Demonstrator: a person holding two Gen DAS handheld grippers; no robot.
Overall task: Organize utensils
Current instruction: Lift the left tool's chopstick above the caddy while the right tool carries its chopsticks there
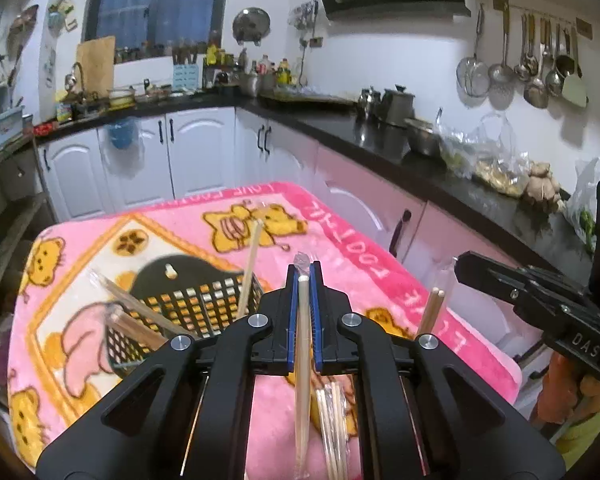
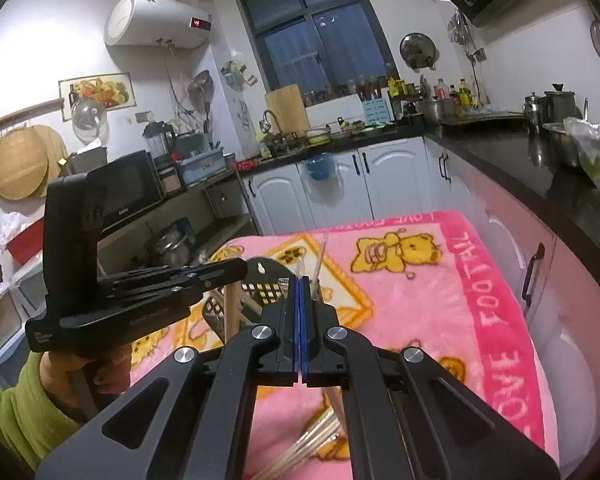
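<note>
Wooden chopstick sits pinched in the left gripper, low centre. Right gripper is closed, apparently empty. Next, I think, it goes into the black basket at centre left.

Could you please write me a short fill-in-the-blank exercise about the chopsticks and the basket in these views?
1. The left gripper is shut on a wrapped ____.
2. The black basket stands on a ____ blanket.
3. The right gripper has its jaws ____.
4. Loose chopsticks lie on the blanket, ____ the basket.

Missing words: chopstick; pink; shut; outside
</note>
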